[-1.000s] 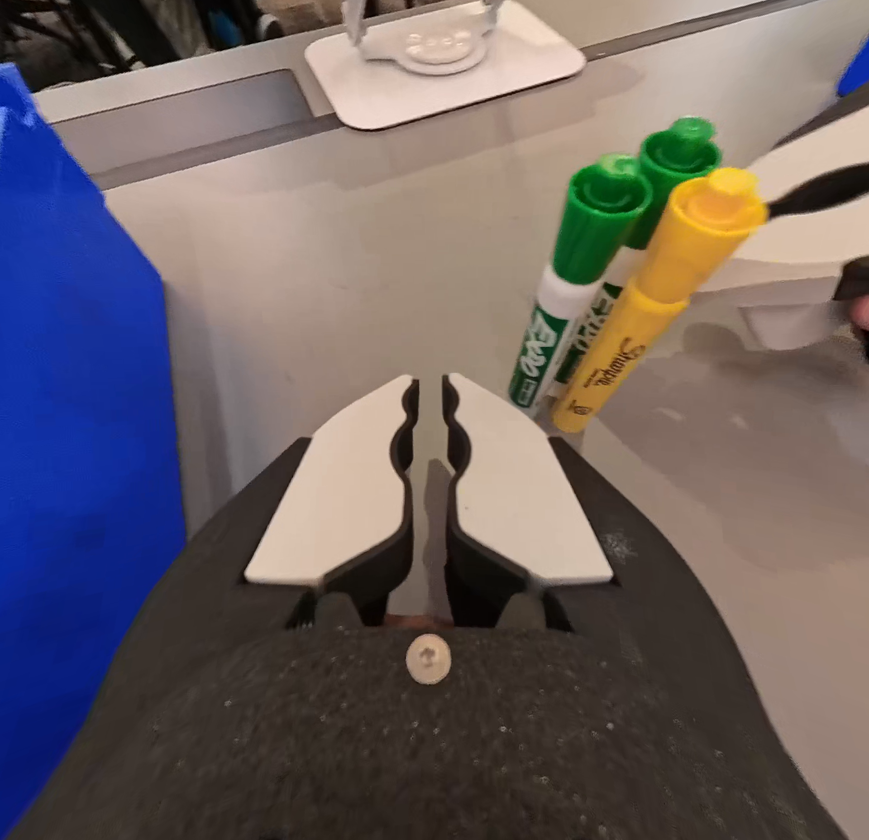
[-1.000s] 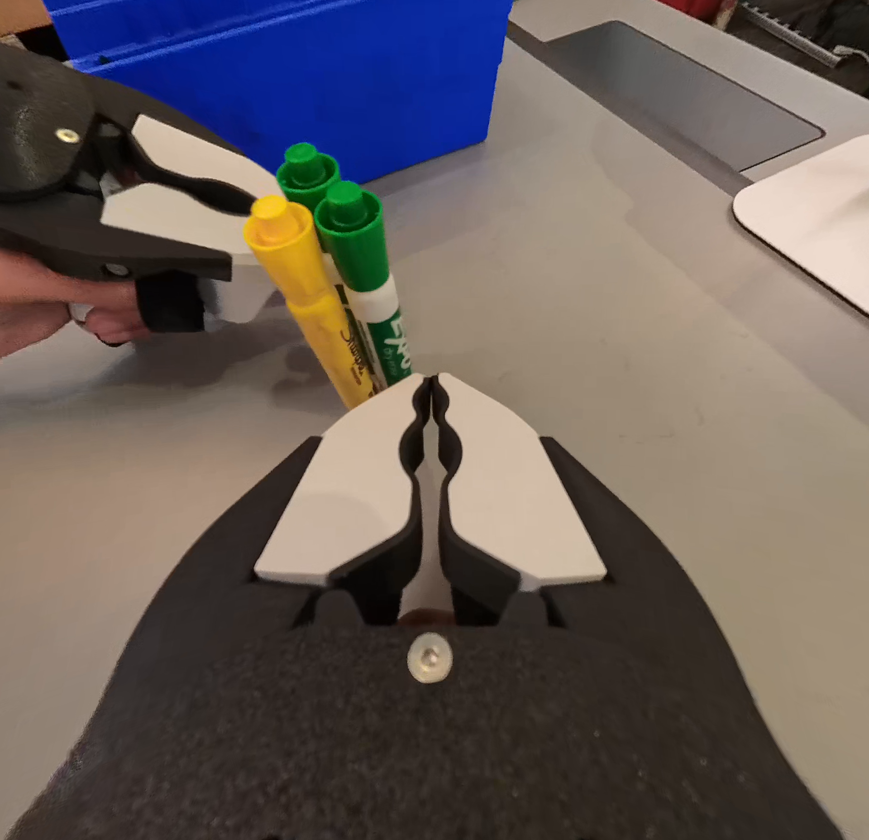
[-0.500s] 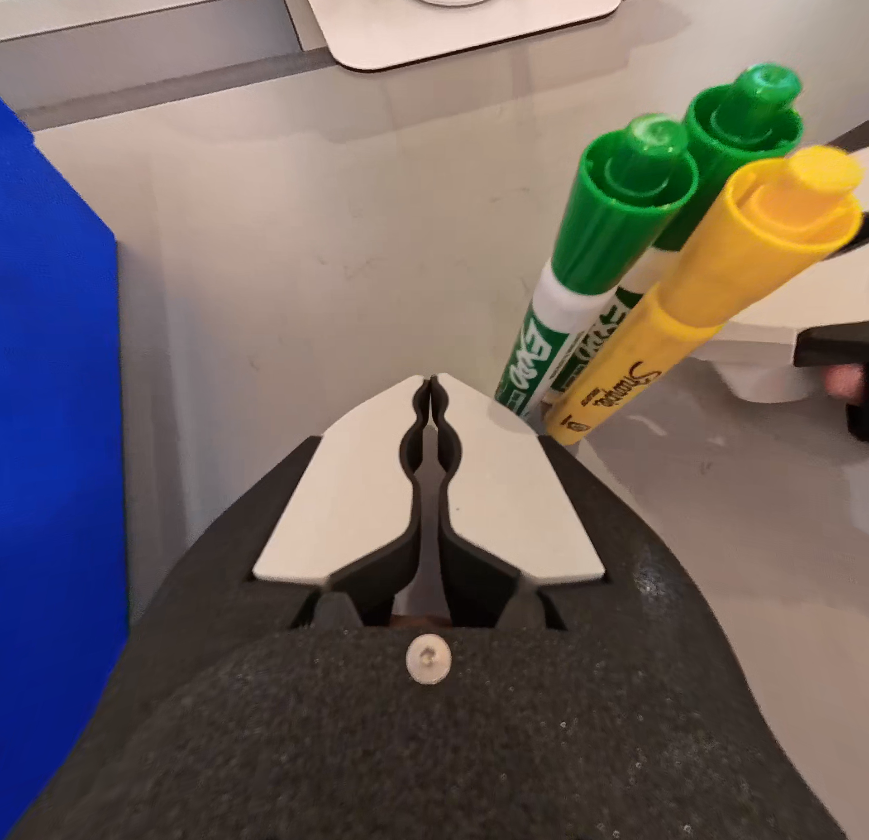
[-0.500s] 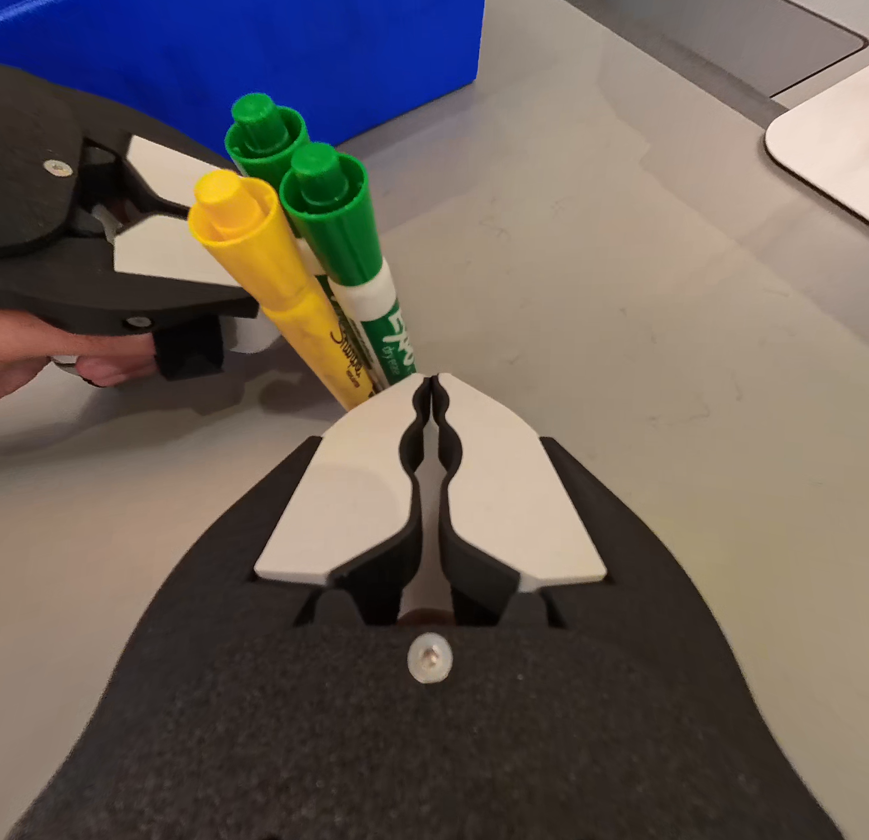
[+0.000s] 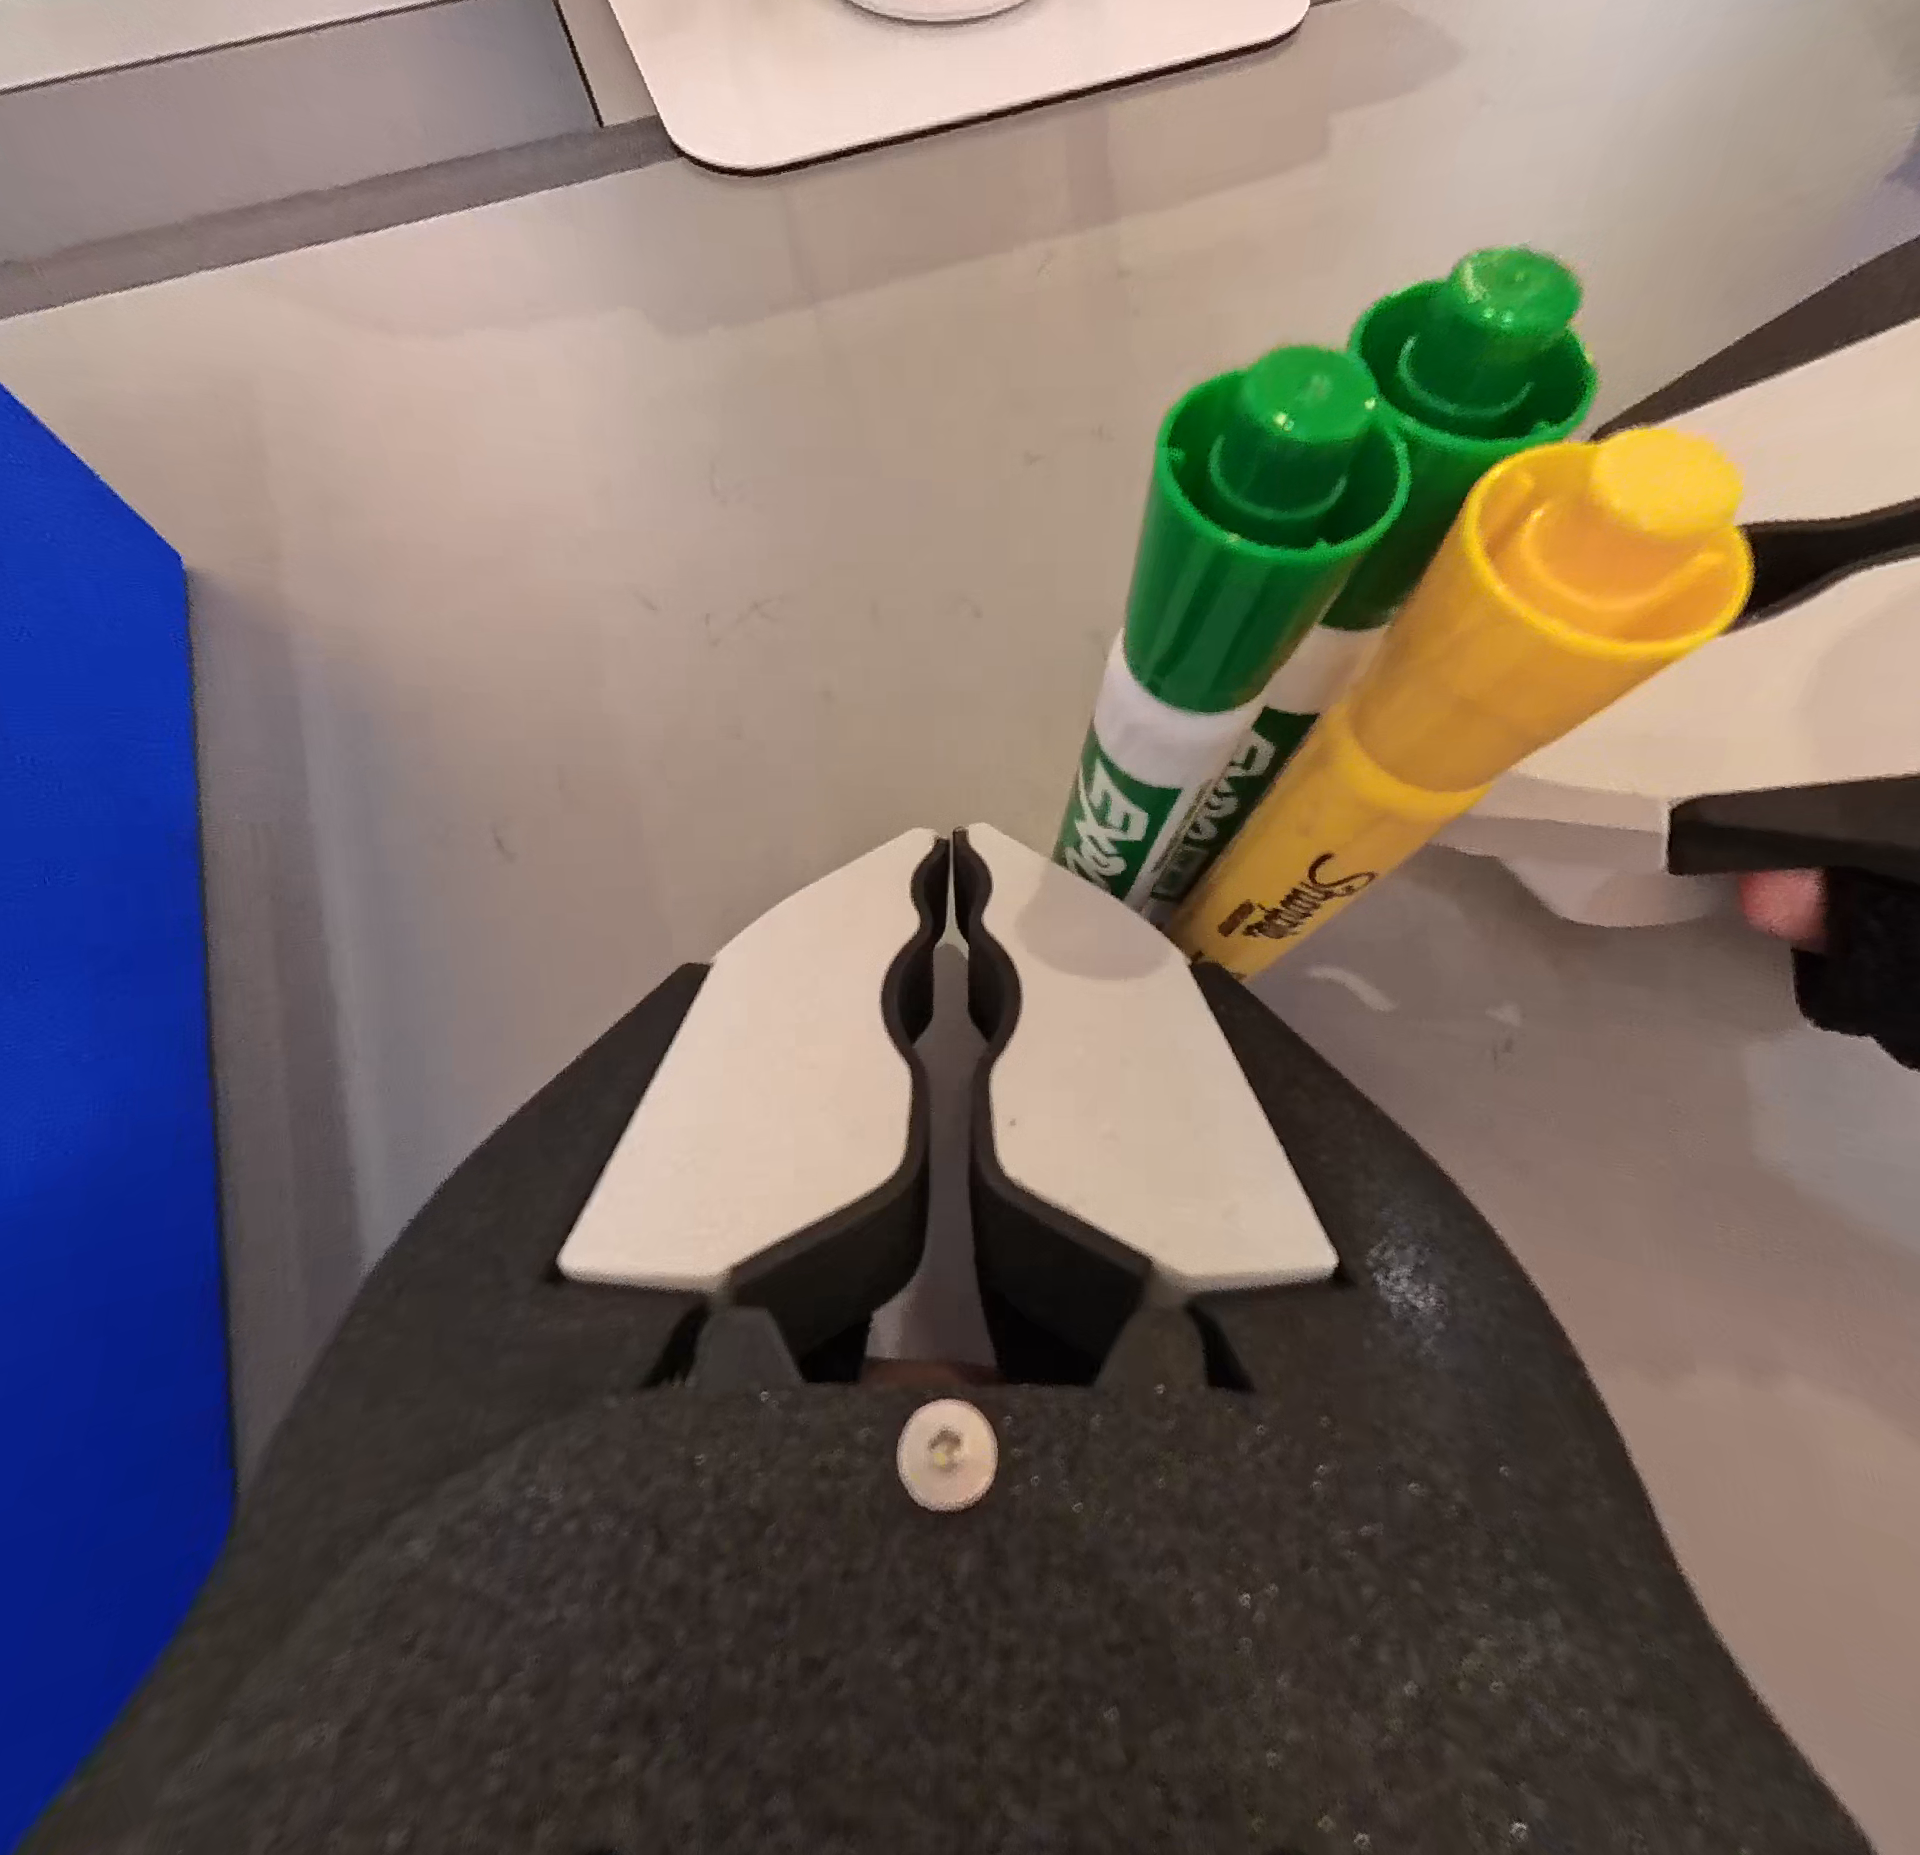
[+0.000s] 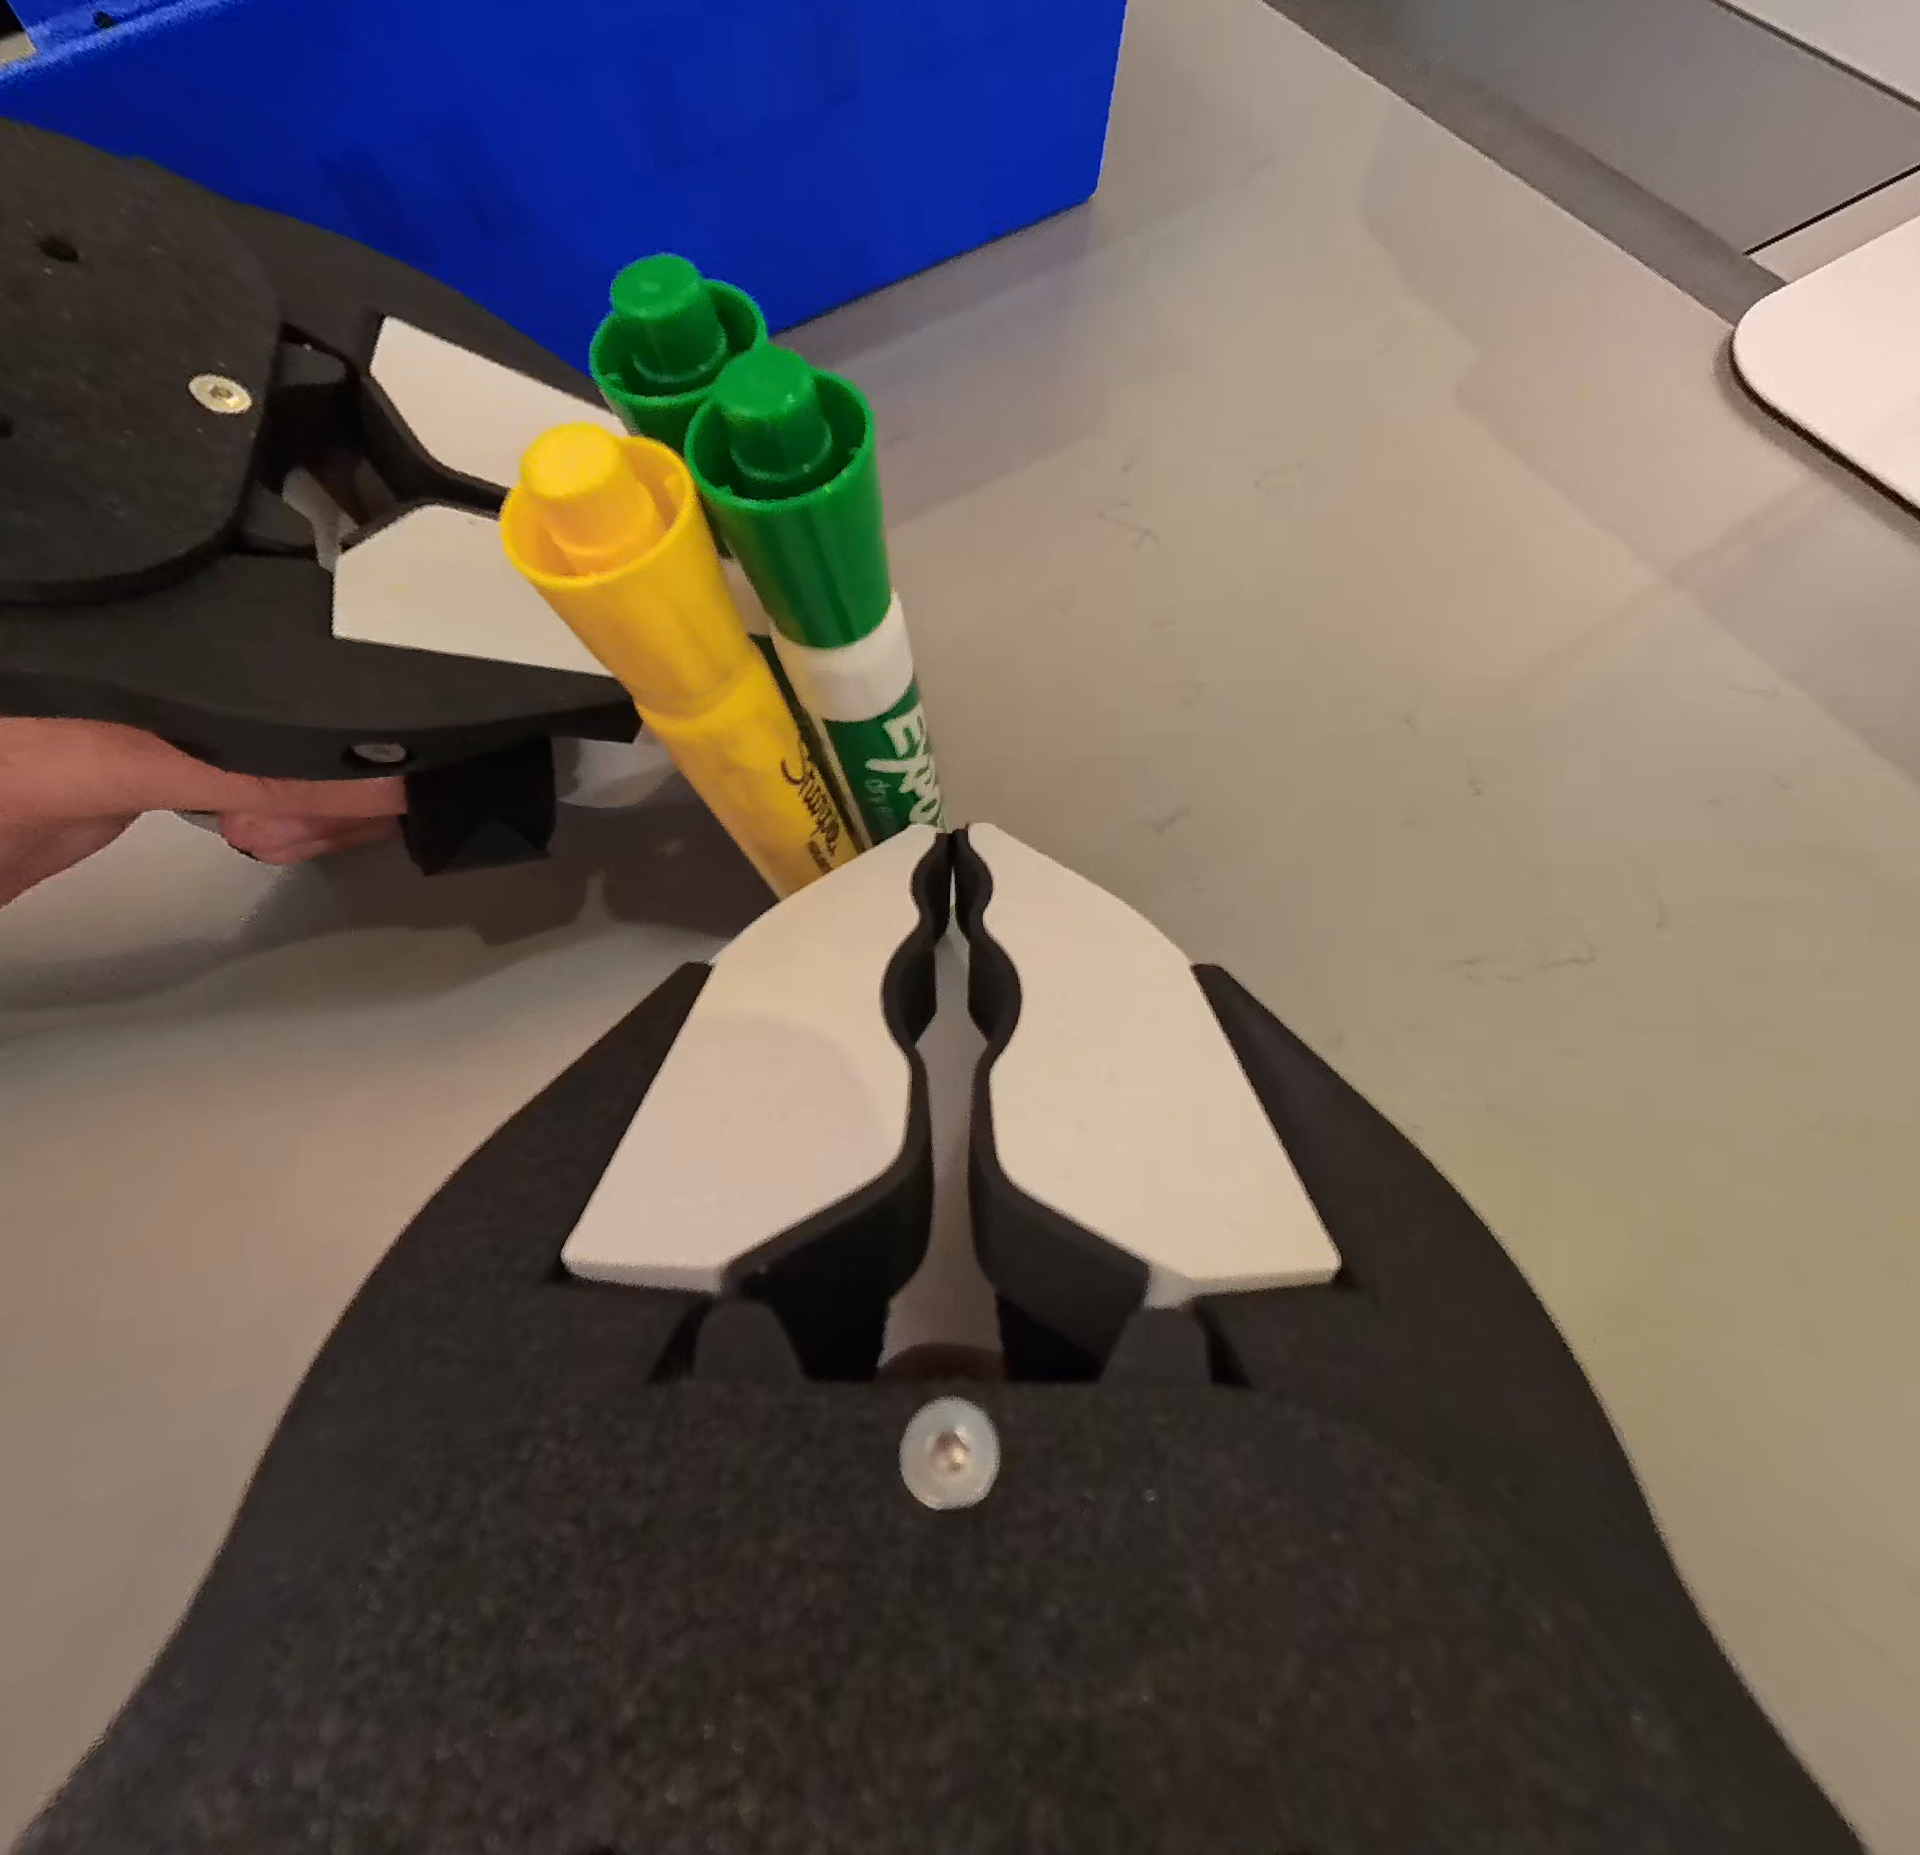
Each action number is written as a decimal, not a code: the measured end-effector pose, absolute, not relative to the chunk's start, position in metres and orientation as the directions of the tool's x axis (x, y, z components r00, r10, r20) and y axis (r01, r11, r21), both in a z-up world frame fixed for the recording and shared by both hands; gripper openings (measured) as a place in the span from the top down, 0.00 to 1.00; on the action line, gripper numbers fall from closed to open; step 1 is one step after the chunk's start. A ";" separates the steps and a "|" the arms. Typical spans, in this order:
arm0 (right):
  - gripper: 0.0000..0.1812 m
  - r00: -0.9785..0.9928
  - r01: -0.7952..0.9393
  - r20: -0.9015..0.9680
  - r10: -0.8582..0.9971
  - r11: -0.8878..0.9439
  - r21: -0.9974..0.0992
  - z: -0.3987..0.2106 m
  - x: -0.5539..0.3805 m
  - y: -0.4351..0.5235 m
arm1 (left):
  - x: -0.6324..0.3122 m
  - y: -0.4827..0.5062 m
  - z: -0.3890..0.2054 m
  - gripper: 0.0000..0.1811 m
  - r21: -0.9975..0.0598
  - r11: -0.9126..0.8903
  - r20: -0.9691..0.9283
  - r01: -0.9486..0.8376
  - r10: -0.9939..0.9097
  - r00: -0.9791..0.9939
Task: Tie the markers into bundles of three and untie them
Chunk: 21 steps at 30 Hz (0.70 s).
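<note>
**Three markers stand bunched between two closed claws**

The left claw (image 5: 952,841) has its two white fingers pressed together at the tips, with nothing visible between them. The right claw (image 6: 954,837) is the same: fingers meeting at the tips, nothing seen in the pinch.

The markers rise close together as one tilted bunch from the grey tabletop (image 6: 1351,766), caps up. There are two green markers, one nearer (image 5: 1236,579) and one behind it (image 5: 1455,403), and a yellow marker (image 5: 1538,642) just beside them. In the left wrist view the bunch stands just to the right of the left claw's tip, and its lower ends are hidden behind that claw's right finger. In the right wrist view the same bunch leans just left of the right claw's tip, the yellow marker (image 6: 665,621) on the left and the green ones (image 6: 821,558) to its right. Whether a band holds them together cannot be told, since the lower barrels are covered.

The left claw, seen from the right wrist view, sits just behind the yellow marker, with a hand (image 6: 156,797) under it.

A blue bin (image 6: 582,122) stands on the tabletop behind the markers. A white flat pad (image 5: 935,70) lies farther off.
</note>
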State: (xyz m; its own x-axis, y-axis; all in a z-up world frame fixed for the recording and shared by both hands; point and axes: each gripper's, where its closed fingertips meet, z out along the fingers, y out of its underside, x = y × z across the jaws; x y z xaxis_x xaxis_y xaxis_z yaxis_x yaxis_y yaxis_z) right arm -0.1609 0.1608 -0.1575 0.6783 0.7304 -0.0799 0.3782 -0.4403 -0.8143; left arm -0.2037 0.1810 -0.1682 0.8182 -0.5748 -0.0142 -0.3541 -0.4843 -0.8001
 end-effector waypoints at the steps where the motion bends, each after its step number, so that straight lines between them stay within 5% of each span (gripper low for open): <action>1: 1.00 0.678 0.376 -0.083 0.731 -0.441 -0.815 -0.158 -0.161 0.161 | -0.204 0.181 -0.168 1.00 -0.800 -0.484 -0.015 -0.356 -0.576 0.817; 21: 1.00 0.666 0.375 -0.096 0.739 -0.444 -0.814 -0.158 -0.160 0.156 | -0.201 0.172 -0.170 0.99 -0.799 -0.477 -0.017 -0.366 -0.591 0.807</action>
